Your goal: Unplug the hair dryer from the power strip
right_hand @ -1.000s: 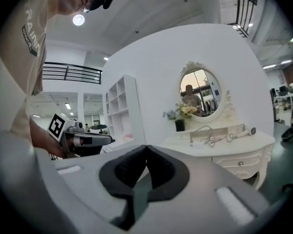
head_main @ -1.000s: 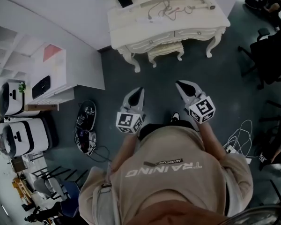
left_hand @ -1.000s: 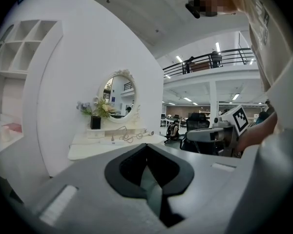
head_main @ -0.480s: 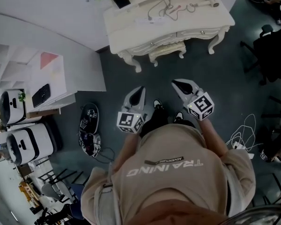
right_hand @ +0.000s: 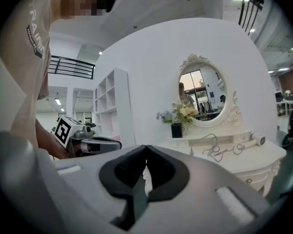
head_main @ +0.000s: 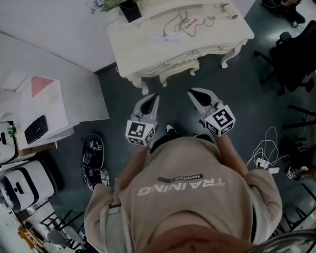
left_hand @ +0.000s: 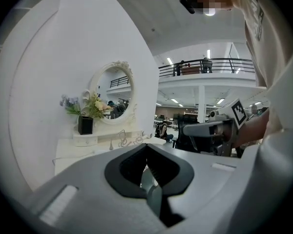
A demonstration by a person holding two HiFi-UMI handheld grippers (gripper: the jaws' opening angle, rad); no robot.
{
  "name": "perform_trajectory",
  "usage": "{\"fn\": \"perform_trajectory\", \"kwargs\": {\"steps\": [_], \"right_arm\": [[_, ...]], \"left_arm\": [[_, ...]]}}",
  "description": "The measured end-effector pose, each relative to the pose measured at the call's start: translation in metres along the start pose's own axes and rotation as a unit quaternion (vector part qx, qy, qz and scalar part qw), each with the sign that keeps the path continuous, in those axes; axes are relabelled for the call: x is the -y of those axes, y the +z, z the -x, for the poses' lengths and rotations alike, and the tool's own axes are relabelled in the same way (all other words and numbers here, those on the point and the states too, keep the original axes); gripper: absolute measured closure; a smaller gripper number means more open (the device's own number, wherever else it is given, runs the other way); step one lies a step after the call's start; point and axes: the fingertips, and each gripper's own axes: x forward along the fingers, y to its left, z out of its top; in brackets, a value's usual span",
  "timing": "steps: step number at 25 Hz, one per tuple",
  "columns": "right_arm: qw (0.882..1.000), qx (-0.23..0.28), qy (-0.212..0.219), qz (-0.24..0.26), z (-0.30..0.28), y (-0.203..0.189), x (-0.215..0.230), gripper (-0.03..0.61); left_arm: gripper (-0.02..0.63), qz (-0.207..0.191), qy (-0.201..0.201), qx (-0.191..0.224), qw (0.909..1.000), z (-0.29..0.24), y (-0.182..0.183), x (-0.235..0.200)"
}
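A white hair dryer point(head_main: 225, 7) lies at the right end of a white dressing table point(head_main: 131, 51), and its cable point(head_main: 185, 20) loops over to a white power strip point(head_main: 163, 35) near the table's middle. Both grippers hang in the air short of the table's front edge, pointing at it. My left gripper point(head_main: 155, 96) is shut and holds nothing; my right gripper point(head_main: 190, 91) is likewise shut and holds nothing. The right gripper view shows the hair dryer point(right_hand: 250, 142) and the cable point(right_hand: 218, 151) below an oval mirror point(right_hand: 201, 94). In the left gripper view the table point(left_hand: 73, 152) is ahead on the left.
A black vase of flowers point(head_main: 129, 7) stands at the table's back left. A stool point(head_main: 180, 67) is tucked under the table. A black office chair point(head_main: 295, 62) and loose floor cables point(head_main: 266, 159) are at the right; white shelving point(head_main: 39, 107) and floor devices point(head_main: 92, 157) at the left.
The person has stepped toward the dressing table, which now sits nearer and lower in the head view. Both grippers stayed shut and moved forward with the body.
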Motion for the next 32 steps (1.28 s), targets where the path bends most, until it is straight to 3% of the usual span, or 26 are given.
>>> {"fn": "perform_trajectory", "kwargs": {"steps": [6, 13, 22, 32], "right_arm": [[1.0, -0.016, -0.025, -0.005, -0.025, -0.003, 0.006, 0.575], [0.999, -0.028, -0.031, -0.017, -0.053, -0.006, 0.036, 0.575], [1.0, -0.002, -0.004, -0.027, -0.096, 0.005, 0.123, 0.575], [0.997, -0.012, 0.069, -0.034, -0.141, 0.019, 0.218, 0.575]], "left_arm": [[0.607, 0.007, -0.034, 0.005, 0.9994, -0.025, 0.0, -0.03], [0.607, 0.019, -0.032, -0.011, 0.9993, -0.055, -0.004, -0.057], [0.607, 0.003, -0.001, -0.032, 0.9995, -0.128, 0.016, -0.085], [0.607, 0.0, 0.046, -0.042, 0.9981, -0.219, 0.047, -0.105]]}}
